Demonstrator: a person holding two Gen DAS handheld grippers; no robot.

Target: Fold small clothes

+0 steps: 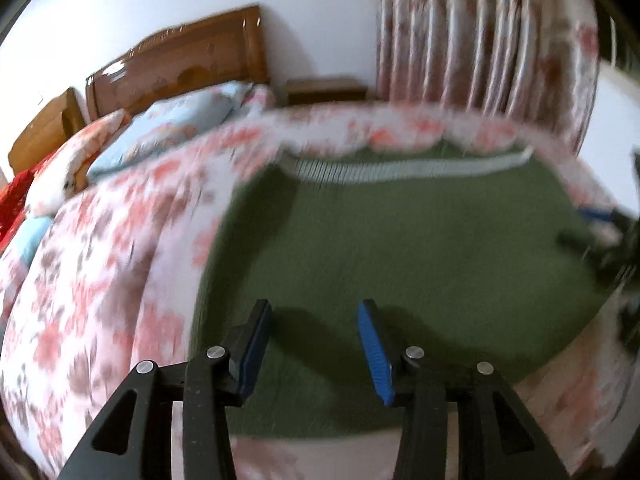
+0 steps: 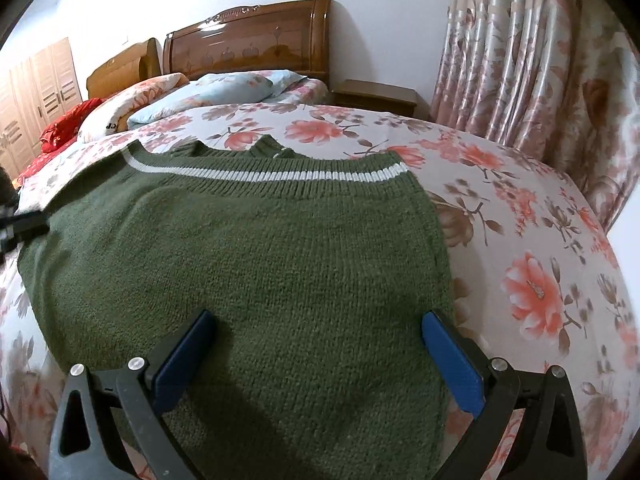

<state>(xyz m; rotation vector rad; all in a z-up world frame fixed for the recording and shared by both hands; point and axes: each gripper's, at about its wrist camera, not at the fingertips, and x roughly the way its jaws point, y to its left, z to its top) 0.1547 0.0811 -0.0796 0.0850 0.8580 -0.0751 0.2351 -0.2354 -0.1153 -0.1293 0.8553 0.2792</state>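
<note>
1. A bed [image 2: 520, 216] with a floral cover is seen filling both views.
2. A green knitted sweater [image 2: 256, 256] is spread flat on it, centre frame, its white-striped hem towards the headboard [image 2: 248, 40].
3. The right gripper [image 2: 316, 344] is held over the sweater at lower centre, jaws released and empty.
4. The left gripper [image 1: 314, 332], blurred, appears parted, with nothing grasped.

Both views are evenly and fairly brightly lit by soft indoor light, with black corners and strong fisheye bending at the rims. The left wrist view is smeared by motion blur across the floral bedspread [image 1: 100, 264] and curtain [image 1: 480, 52]. The right wrist view is sharp; glare streaks the glossy wooden headboard [image 2: 248, 40], and soft shadows fall on the green knitted sweater [image 2: 248, 264].
</note>
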